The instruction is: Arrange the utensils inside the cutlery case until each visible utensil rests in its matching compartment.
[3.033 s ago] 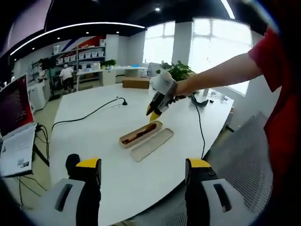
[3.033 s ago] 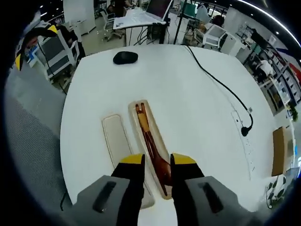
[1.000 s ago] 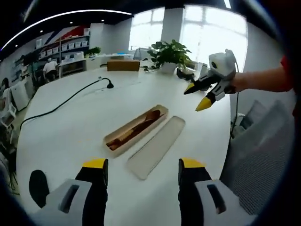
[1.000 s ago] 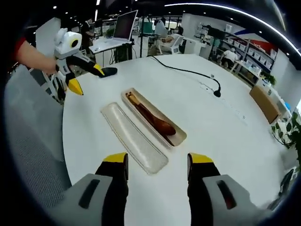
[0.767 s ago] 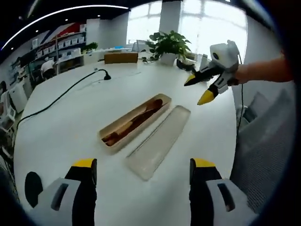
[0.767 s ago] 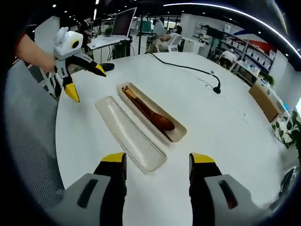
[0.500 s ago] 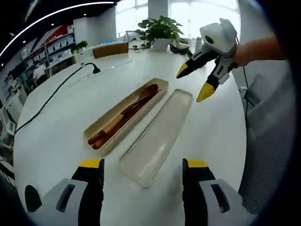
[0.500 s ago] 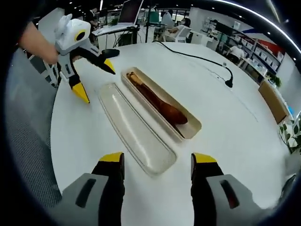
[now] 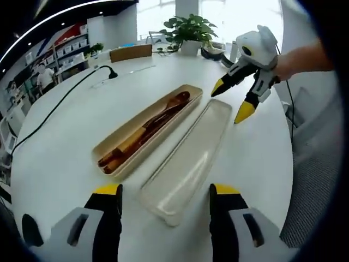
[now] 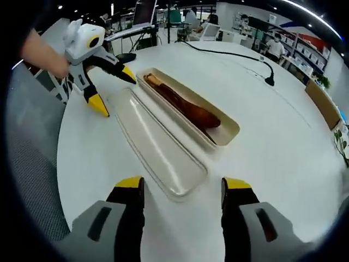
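Left gripper view, own tool: left gripper (image 9: pixel 166 194) hangs low over the white table (image 9: pixel 65 131), jaws spread wide and holding nothing, the near end of the lid (image 9: pixel 188 158) between its tips.
Left gripper view, task's thing: cutlery case (image 9: pixel 109 146) lies diagonally just beside the lid, long edges nearly touching; wooden utensils (image 9: pixel 144 134) lie lengthwise inside it, spoon bowl toward the far end.
Left gripper view, other tool: right gripper (image 9: pixel 232 101) enters from the right, jaws parted and empty, tips above the lid's far end.
Left gripper view, surroundings: black cable (image 9: pixel 54 112) runs across the table well apart from the case; potted plant (image 9: pixel 188 33) stands at the far edge.

Right gripper view, own tool: right gripper (image 10: pixel 182 188) is released, nothing between its jaws, the lid (image 10: pixel 155 144) straight ahead.
Right gripper view, task's thing: cutlery case (image 10: pixel 226 131) with utensils (image 10: pixel 182 106) resting in its single trough.
Right gripper view, other tool: left gripper (image 10: pixel 109 87) open at the lid's far end, held by a hand (image 10: pixel 38 54).

Step in hand, a judgement: utensils look seated already; whether separate compartments exist cannot be told.
Doing it well: check each handle lies flat below the rim, nudge only with one fingertip, and steady the case with the other gripper so it does not slide.
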### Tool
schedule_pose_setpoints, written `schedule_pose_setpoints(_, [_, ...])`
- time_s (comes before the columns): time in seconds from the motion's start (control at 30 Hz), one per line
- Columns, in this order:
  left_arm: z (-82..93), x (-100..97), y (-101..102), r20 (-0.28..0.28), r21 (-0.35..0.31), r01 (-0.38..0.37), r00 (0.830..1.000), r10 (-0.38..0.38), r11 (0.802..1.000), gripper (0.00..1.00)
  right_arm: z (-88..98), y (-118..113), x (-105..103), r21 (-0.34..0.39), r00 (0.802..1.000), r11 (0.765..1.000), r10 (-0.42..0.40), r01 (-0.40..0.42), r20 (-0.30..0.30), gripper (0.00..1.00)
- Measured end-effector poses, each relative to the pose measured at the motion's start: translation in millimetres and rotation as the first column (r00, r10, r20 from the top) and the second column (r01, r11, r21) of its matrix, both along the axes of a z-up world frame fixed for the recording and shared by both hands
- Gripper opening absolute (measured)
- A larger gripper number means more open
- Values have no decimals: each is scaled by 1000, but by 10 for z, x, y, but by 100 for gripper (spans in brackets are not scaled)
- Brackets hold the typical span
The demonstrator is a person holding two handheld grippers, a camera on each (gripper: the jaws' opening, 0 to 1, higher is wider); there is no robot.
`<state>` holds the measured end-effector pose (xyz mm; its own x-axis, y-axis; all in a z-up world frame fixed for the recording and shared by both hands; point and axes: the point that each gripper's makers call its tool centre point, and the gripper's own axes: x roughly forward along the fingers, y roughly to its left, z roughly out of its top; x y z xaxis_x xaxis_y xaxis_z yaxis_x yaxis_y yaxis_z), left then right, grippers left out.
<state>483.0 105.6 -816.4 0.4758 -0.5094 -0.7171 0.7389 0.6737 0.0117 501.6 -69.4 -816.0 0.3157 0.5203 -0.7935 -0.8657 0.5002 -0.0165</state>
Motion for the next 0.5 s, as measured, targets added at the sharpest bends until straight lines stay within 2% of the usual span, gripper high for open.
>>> schedule_pose_setpoints(0.17, [-4,5,-2,-5,2,14,1000,-14,1000,56,10,78,-1,17,1000,999,27,-27,-1,43])
schedule_pose_setpoints(0.2, [24,-11,-34,5,-4,41,999,-41,999,52,13,81,-15,22,1000,999,24,-24,-3,43])
schedule_pose_setpoints(0.23, [20,-36,0,-11,5,25,1000,-25,1000,51,15,84,-29,21,1000,999,29,-29,2,43])
schedule_pose_setpoints(0.33, [17,-36,15,-11,4,30,999,-30,1000,50,15,87,-87,15,1000,1000,24,-24,-6,42])
schedule_pose_setpoints(0.37, [12,-52,30,-14,6,34,999,-34,999,50,17,83,-98,13,1000,1000,21,-20,-17,42])
schedule_pose_setpoints(0.43, [3,-89,53,-22,12,51,998,-51,999,49,34,95,-167,36,997,999,-4,7,-78,42])
schedule_pose_setpoints(0.5, [6,-100,58,-14,11,63,998,-63,998,49,44,97,-203,43,995,999,-14,18,-98,42])
